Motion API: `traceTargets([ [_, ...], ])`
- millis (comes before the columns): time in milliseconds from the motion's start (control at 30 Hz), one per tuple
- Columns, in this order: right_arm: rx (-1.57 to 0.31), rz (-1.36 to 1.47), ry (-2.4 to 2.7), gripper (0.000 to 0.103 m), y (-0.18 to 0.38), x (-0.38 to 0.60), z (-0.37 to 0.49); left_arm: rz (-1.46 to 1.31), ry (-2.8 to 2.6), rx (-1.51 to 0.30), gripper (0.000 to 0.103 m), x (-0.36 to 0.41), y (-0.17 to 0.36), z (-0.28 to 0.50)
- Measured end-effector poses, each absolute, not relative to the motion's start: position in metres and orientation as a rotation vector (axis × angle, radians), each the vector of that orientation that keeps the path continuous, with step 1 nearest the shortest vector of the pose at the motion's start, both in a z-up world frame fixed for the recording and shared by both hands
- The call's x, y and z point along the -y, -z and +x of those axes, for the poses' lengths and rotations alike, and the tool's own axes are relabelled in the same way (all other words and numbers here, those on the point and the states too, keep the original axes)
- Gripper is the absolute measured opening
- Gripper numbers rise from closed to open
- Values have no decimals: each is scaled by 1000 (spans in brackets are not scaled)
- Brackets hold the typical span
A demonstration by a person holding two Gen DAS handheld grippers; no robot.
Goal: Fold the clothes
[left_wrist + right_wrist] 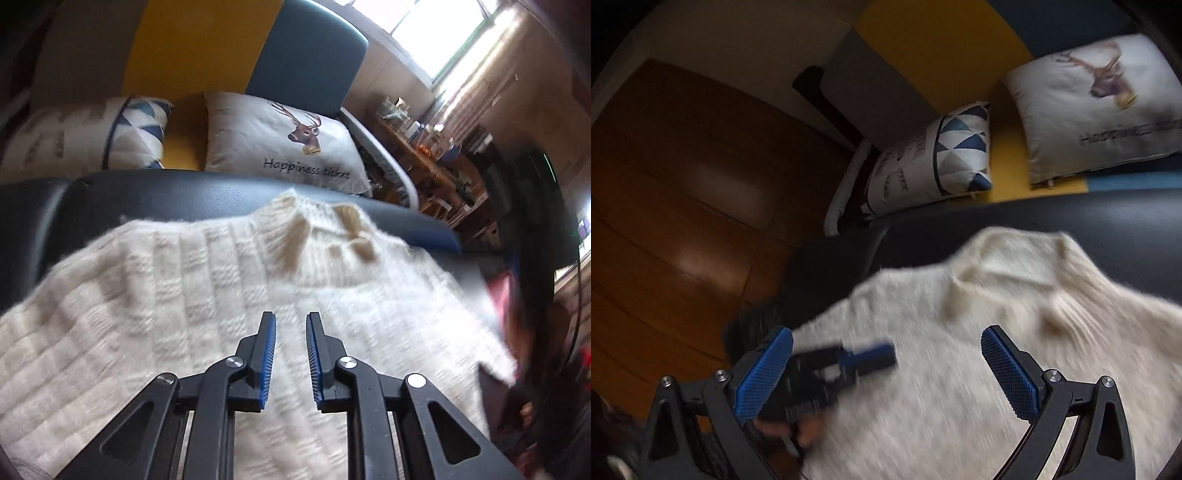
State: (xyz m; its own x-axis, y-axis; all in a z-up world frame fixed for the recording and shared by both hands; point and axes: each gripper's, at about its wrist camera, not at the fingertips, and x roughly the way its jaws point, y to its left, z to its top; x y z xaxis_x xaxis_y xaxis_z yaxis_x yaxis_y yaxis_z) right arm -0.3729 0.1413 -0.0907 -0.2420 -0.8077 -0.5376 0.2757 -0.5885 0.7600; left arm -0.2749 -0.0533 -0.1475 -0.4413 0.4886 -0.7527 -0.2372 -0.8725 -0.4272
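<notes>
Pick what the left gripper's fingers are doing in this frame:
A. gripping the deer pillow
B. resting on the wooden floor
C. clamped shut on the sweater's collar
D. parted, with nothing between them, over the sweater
D: in the left wrist view the left gripper has a clear gap between its blue pads, over the cream knit sweater.

The right gripper point(886, 363) hangs over a cream sweater point(960, 350) with its jaws spread wide. The sweater lies on a dark cushion point(1089, 229). Over the sweater's left edge, blurred, is the left gripper point(849, 363). Beyond the sweater lean a triangle-patterned pillow point(938, 158) and a deer pillow point(1100, 103).
</notes>
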Motion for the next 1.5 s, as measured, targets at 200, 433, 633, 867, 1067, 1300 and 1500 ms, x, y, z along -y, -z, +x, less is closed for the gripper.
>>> traceTargets([
  [200, 723, 1454, 1865, 103, 131, -112, -415, -1348, -2294, 403, 15, 69, 173, -268],
  [433, 800, 1310, 1747, 103, 135, -61, -434, -1295, -2284, 450, 15, 75, 182, -265],
  [633, 818, 1382, 1826, 103, 140, -67, -445, -1292, -2298, 422, 15, 71, 181, -261],
  [867, 779, 1339, 1871, 103, 110, -145, -388, -1336, -2265, 487, 14, 70, 166, -269],
  [1067, 838, 1428, 1940, 103, 138, -213, -360, -1281, -2142, 553, 17, 27, 132, -313],
  [1300, 879, 1349, 1929, 103, 155, -241, -351, -1461, -1994, 667, 23, -11, 166, -393],
  [1500, 865, 1290, 1933, 103, 165, -256, -345, -1529, -1906, 613, 26, -36, 186, -426],
])
